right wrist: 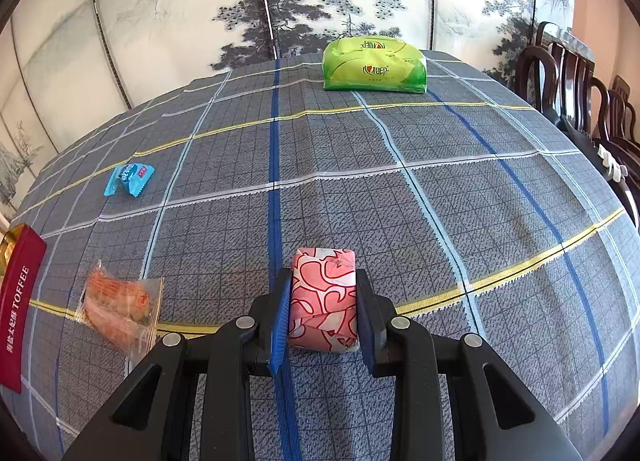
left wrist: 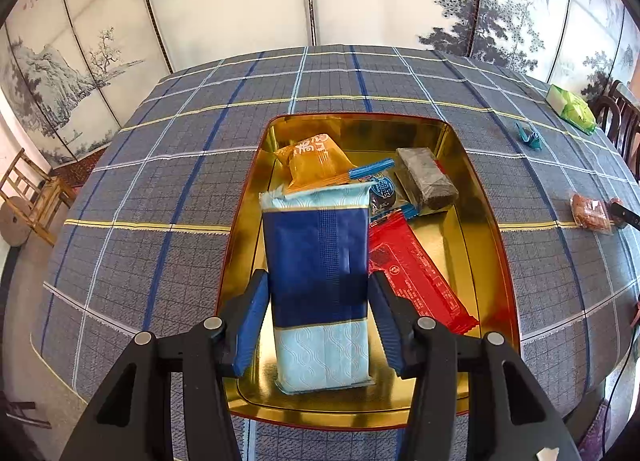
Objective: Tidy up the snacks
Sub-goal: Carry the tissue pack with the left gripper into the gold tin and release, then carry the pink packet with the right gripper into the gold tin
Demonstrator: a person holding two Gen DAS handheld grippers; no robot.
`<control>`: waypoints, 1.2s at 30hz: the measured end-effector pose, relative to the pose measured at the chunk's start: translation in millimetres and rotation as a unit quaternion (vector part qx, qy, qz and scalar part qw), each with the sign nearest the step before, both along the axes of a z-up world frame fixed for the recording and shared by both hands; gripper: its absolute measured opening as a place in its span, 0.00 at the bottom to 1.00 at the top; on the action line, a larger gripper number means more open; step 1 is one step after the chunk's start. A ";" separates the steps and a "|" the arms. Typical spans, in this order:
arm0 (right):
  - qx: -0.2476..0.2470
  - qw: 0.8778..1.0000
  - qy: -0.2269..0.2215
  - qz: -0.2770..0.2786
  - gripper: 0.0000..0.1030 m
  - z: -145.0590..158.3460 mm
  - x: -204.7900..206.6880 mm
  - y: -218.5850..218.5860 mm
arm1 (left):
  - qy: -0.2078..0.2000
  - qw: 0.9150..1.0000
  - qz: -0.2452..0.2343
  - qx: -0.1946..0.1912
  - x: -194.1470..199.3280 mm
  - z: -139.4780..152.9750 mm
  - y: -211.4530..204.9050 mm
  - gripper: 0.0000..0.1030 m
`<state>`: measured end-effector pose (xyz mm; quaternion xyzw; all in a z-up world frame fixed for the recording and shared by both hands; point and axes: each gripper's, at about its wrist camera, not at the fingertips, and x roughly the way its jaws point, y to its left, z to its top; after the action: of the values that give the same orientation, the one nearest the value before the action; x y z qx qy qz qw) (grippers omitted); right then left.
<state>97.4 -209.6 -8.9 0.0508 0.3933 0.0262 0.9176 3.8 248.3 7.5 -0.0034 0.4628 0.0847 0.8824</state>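
Note:
In the left wrist view a gold tin [left wrist: 476, 197] with a red rim holds an orange packet [left wrist: 316, 161], a dark brown block [left wrist: 426, 177], a small blue packet [left wrist: 382, 191] and a red bar [left wrist: 416, 277]. My left gripper [left wrist: 320, 289] is shut on a blue and pale-blue packet [left wrist: 320, 261], held over the tin's near half. In the right wrist view my right gripper [right wrist: 322, 293] is shut on a pink and red patterned snack [right wrist: 323, 297] just above the tablecloth.
A clear-wrapped orange snack [right wrist: 120, 307], a light-blue candy packet [right wrist: 130, 178] and a green tissue pack [right wrist: 374, 65] lie on the plaid tablecloth [right wrist: 460, 221]. The tin's red side [right wrist: 18, 301] reads TOFFEE at the left. Dark chairs [right wrist: 580, 81] stand at the right.

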 end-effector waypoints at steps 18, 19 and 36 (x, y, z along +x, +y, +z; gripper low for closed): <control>0.027 1.000 0.005 0.003 0.29 -0.2 -8.5 -1.6 | -0.030 0.998 0.010 0.046 -18.0 13.8 -19.9 0.55; 0.032 0.999 0.007 0.006 0.29 -0.3 -11.7 -0.8 | -0.034 0.998 0.010 0.051 -20.0 15.5 -21.8 0.55; 0.109 0.990 -0.007 0.092 0.29 26.3 -97.9 45.5 | -0.069 0.995 0.005 0.076 -37.7 27.4 -38.9 0.65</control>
<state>-0.5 -164.1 17.4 0.1137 0.3844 0.1536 0.9032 -33.9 209.5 35.0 0.0555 0.3934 0.1240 0.9093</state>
